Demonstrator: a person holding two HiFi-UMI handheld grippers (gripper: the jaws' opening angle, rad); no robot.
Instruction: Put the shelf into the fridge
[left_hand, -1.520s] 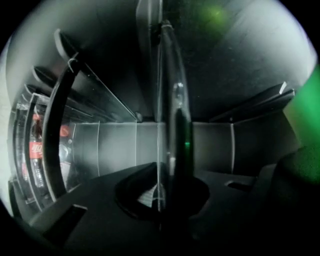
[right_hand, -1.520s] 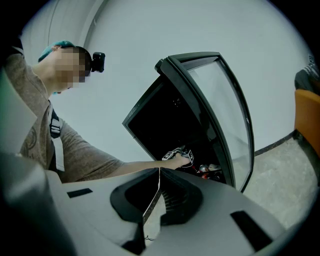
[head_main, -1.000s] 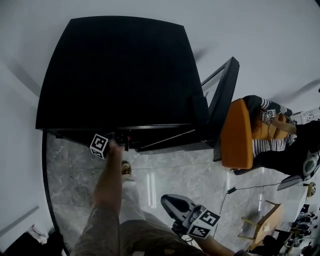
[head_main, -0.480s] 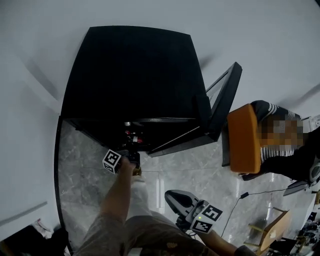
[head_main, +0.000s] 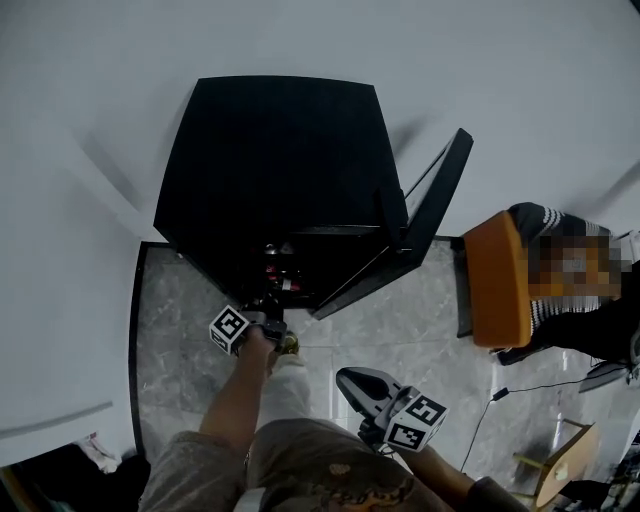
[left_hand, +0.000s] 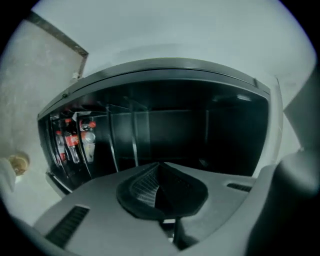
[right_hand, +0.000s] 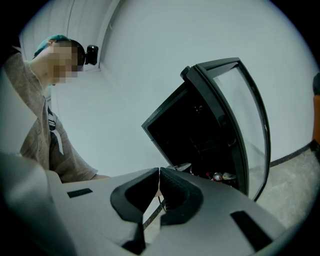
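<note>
Both left gripper (left_hand: 159, 172) and right gripper (right_hand: 159, 176) jaws together, left just closed empty, open black fridge (head_main: 280, 170), marble floor (head_main: 405, 330), white wall (head_main: 510, 80).

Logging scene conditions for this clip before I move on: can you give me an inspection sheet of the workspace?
Surface: grey marble floor.
Job's things: black fridge, door open, bottles inside; no loose shelf seen.
Clutter: wooden stool.
Grippers: left gripper just closed, shut, empty; right gripper shut, nothing clearly held.
Cables: one cable on the floor.
Surroundings: white wall; person seated on orange chair.
</note>
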